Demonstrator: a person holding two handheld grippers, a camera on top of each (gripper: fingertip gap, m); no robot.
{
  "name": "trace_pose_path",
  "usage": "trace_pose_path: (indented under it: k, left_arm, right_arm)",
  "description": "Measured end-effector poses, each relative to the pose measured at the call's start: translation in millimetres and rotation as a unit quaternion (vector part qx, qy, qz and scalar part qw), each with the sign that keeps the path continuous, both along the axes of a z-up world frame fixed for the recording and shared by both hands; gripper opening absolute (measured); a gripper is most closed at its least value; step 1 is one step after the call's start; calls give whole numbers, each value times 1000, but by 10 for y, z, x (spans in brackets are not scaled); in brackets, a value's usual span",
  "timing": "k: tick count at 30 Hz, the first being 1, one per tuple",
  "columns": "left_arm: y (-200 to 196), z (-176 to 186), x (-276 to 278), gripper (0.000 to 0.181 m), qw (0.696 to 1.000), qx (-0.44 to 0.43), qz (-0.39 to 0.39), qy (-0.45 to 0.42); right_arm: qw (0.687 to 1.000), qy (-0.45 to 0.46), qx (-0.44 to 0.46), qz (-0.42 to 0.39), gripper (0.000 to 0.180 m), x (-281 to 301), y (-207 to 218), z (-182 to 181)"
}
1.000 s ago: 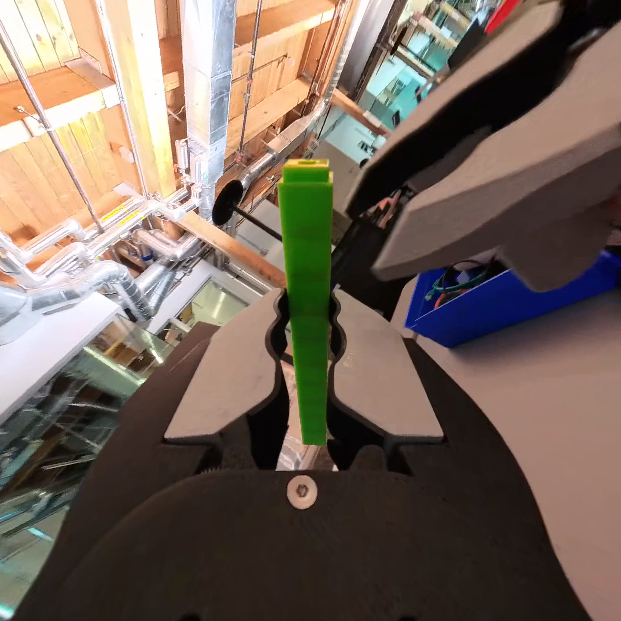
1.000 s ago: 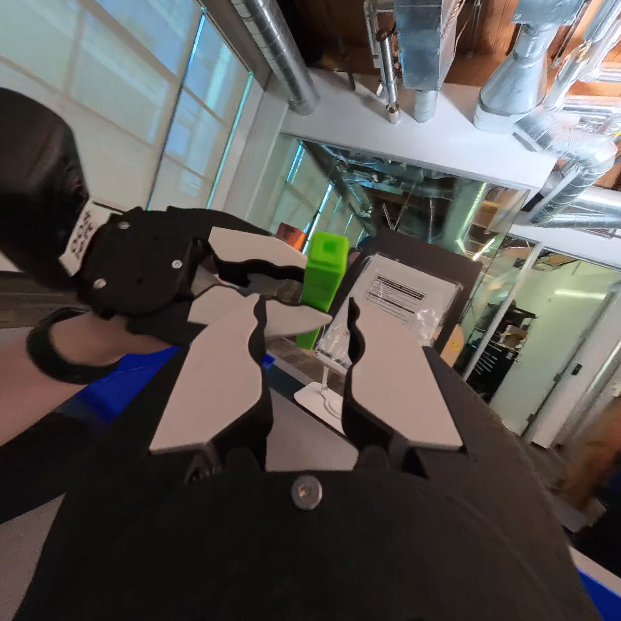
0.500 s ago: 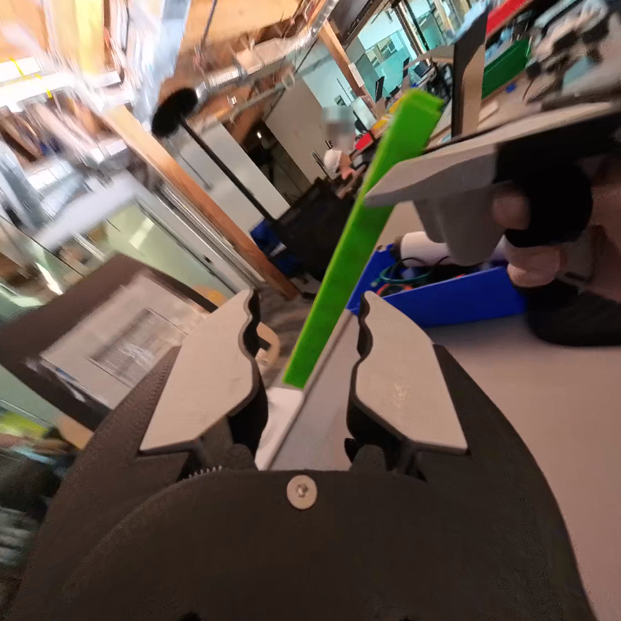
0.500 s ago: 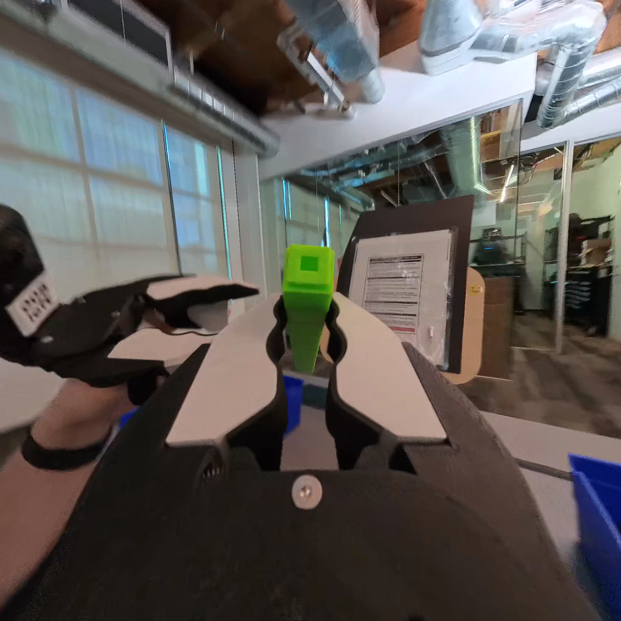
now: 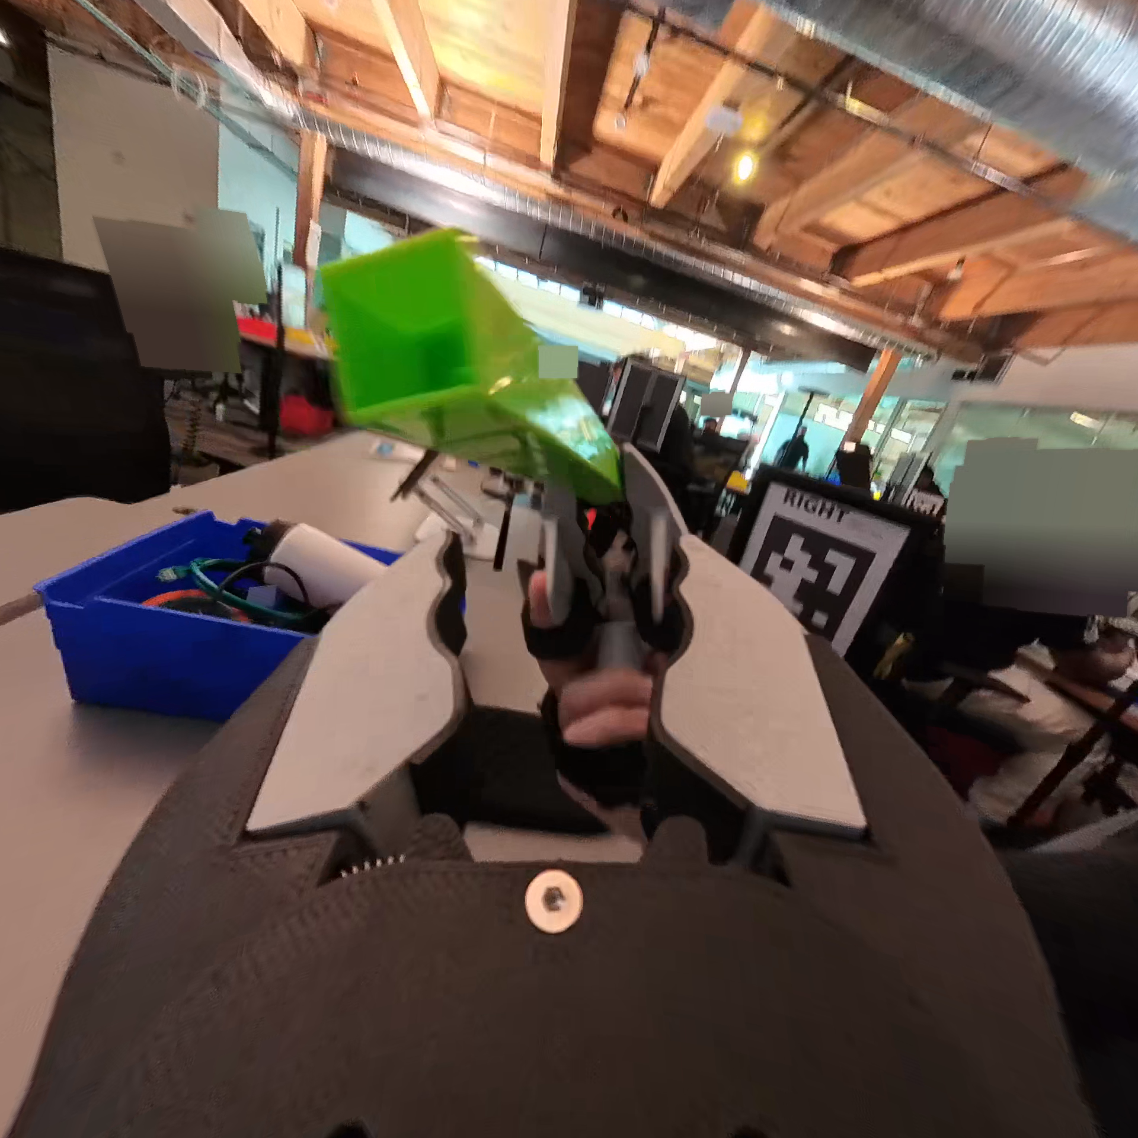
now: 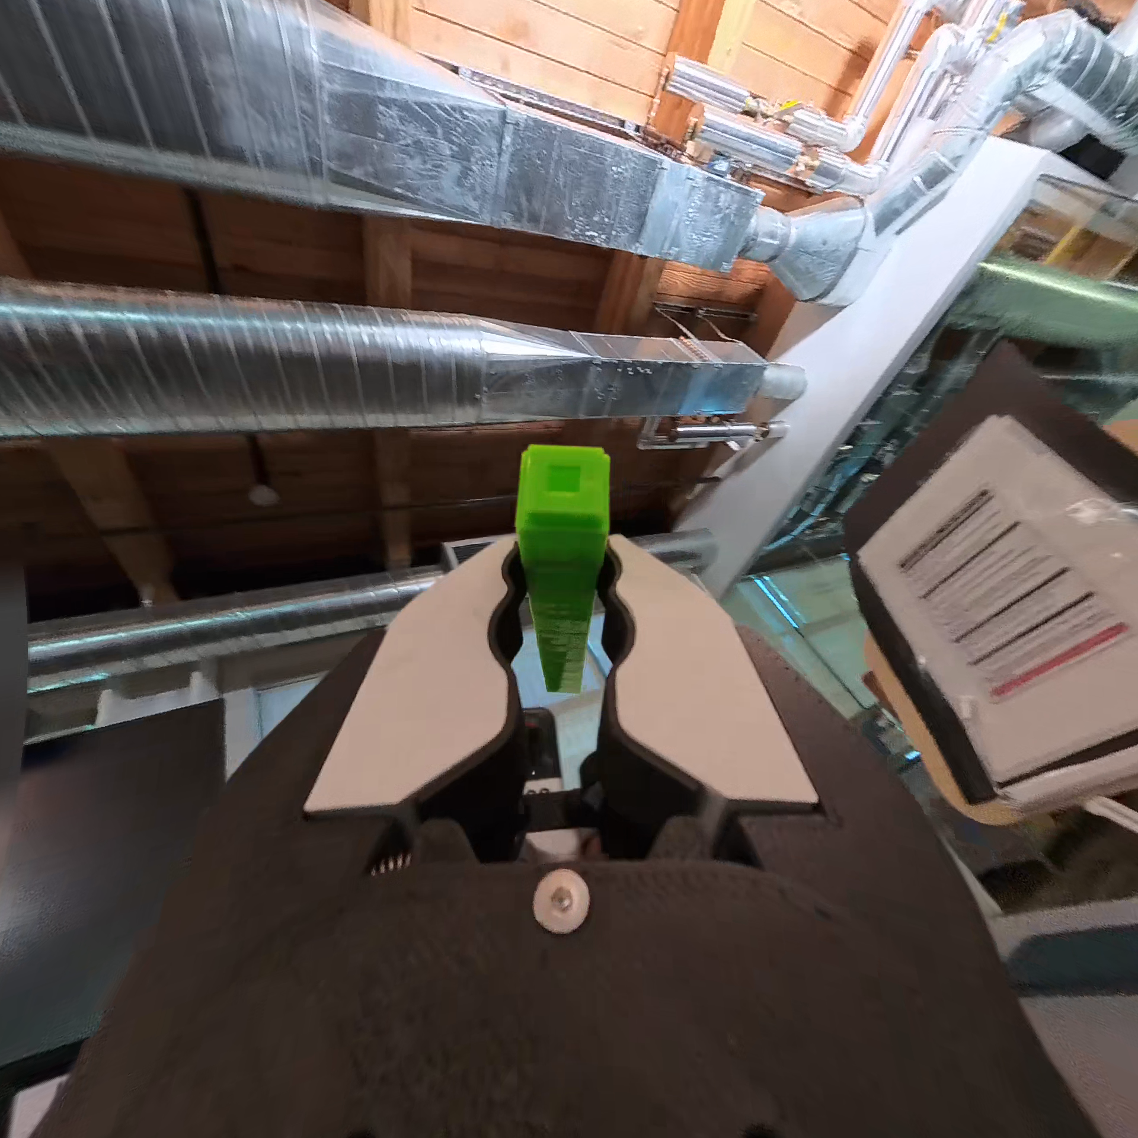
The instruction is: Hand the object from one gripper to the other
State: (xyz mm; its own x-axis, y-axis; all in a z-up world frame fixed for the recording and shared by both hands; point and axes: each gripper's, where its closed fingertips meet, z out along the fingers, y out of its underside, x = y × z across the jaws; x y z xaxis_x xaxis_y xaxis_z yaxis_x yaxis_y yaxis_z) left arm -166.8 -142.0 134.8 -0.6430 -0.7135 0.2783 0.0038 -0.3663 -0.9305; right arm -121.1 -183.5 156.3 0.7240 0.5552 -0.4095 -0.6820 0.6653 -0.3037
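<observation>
A long bright green square bar (image 6: 563, 554) stands between the fingers of my right gripper (image 6: 561, 566), which is shut on it; the bar points up toward the ceiling ducts. In the left wrist view the same green bar (image 5: 443, 375) shows end-on with its hollow end toward the camera, held by the right gripper (image 5: 606, 492) a short way ahead and above. My left gripper (image 5: 566, 566) is open and empty, and the hand holding the right gripper shows through the gap between its fingers.
A blue bin (image 5: 160, 640) with cables and a white roll sits on the grey table (image 5: 74, 788) at the left. A black board with a square marker (image 5: 819, 573) stands to the right. A black stand with a printed sheet (image 6: 1010, 616) is at right. The tips of one gripper are about 7 cm away from the tips of the other.
The left gripper let go of the green bar and opened; the right gripper shut on it and lifted it away, tilting upward. The left gripper swung toward the room.
</observation>
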Motion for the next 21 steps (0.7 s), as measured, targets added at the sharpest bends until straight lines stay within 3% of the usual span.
trace_pose_path:
  k: [6, 7, 9, 12, 15, 17, 21]
  left_arm:
    - [39, 232, -142, 64, 995, -36, 11, -90]
    - [27, 236, -161, 59, 995, -30, 10, -93]
    - [-3, 268, -244, 30, 993, -20, -7, -113]
    - [15, 349, -334, 22, 992, -17, -25, -126]
    - [155, 461, -402, 22, 989, 5, 1, -145]
    - [273, 520, -437, 22, 987, 44, 31, -151]
    - [549, 532, -413, 23, 959, 179, 150, -162]
  right_arm:
    - [999, -31, 38, 8, 23, -379, 130, 4]
    - [998, -41, 43, 4, 23, -434, 138, 12]
    - [997, -58, 41, -10, 23, -514, 178, 12]
    - [996, -83, 22, -16, 24, -573, 255, -30]
    - [991, -92, -25, -94, 54, -451, 275, -161]
    - [974, -115, -69, -182, 56, -310, 236, -278]
    - [892, -189, -160, -377, 57, -111, 67, -315]
